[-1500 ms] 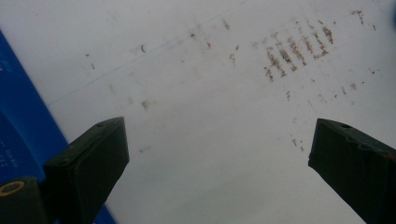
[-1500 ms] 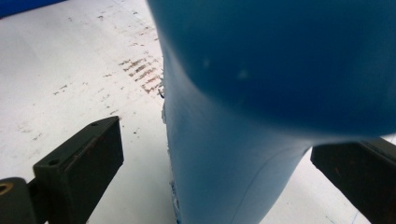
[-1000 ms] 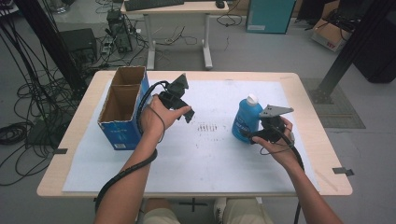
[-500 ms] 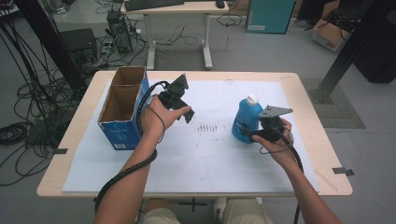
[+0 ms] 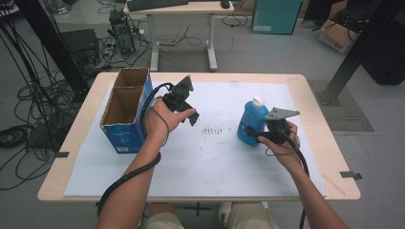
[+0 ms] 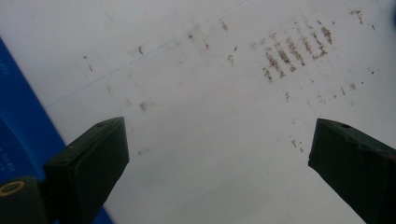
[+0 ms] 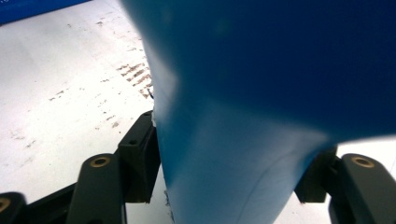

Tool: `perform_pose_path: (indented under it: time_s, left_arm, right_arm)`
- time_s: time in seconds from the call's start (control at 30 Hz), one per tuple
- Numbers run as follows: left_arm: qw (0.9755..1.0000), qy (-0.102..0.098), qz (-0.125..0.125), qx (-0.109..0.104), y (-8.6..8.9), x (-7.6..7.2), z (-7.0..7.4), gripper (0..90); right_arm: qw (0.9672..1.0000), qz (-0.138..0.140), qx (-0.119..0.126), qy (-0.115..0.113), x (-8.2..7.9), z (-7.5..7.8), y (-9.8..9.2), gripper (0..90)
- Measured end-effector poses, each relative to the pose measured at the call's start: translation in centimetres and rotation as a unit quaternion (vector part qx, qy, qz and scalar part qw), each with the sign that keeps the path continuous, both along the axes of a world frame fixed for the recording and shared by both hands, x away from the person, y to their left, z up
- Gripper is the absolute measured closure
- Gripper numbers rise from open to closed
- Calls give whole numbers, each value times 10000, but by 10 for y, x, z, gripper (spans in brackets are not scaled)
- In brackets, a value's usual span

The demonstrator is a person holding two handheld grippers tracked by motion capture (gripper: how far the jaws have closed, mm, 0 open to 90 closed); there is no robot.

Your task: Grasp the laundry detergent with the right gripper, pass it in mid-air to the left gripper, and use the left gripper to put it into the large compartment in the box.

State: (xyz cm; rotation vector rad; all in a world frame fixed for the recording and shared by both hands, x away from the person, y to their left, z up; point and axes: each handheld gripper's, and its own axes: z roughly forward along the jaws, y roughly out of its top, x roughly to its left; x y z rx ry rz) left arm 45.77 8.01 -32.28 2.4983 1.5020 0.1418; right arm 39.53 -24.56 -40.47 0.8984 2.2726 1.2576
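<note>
Blue bottle (image 5: 252, 125) with white cap stands upright on the white mat (image 5: 210, 162), right of centre, just left of the right gripper (image 5: 260, 137). High view: the right hand (image 5: 282, 148) holds the gripper at the bottle's lower body, grey plate on top; how the jaws meet it is hard to read from up there. Right gripper view settles it: the bottle (image 7: 252, 121) sits between both black jaws, its sides against both pads, so the jaws have just been closing and now pinch the bottle low down. Same view shows the brown scuff marks (image 7: 135, 74) on the mat, just left of the bottle. Left gripper (image 5: 184, 102) is held above the mat left of centre, in the left hand (image 5: 160, 120), just right of the open blue cardboard box (image 5: 125, 109). Left gripper view: jaws spread wide, nothing between them, bare mat below, scuff marks (image 6: 294, 51) up right and the box's blue wall (image 6: 18, 126) at the left edge; the high view does not give the jaw gap that clearly. Room: the two grippers are well apart, open mat between them with only the scuffs. The box is near the table's (image 5: 329, 157) left edge. Bare mat runs in front of both hands to the near edge, and behind the bottle to the far edge.
</note>
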Motion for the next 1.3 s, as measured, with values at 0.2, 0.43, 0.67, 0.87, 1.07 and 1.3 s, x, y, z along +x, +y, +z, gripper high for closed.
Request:
perform_pose_path:
  time_s: [0.2, 0.43, 0.67, 0.87, 1.07, 1.3]
  left_arm:
    - [10000, -11, -27, 9, -1, 0, 2, 52]
    - [10000, -26, -44, 12, -2, 1, 2, 52]
    - [10000, -7, -33, 5, -1, 0, 2, 52]
    - [10000, -19, -37, 5, 0, -1, 3, 53]
    - [10000, -47, -32, 12, 0, -1, 5, 53]
    - [10000, -73, -41, 14, 0, -2, 6, 53]
  right_arm:
    - [10000, -9, 64, 25, 0, -1, 0, 401]
    - [10000, 29, 69, 23, 1, -1, 0, 405]
    - [10000, 52, 61, 15, 1, -1, -1, 406]
    - [10000, 17, 54, 61, 1, 0, 0, 407]
    - [10000, 23, 46, 55, 1, 0, 0, 408]
    - [10000, 28, 40, 55, 1, 0, 0, 408]
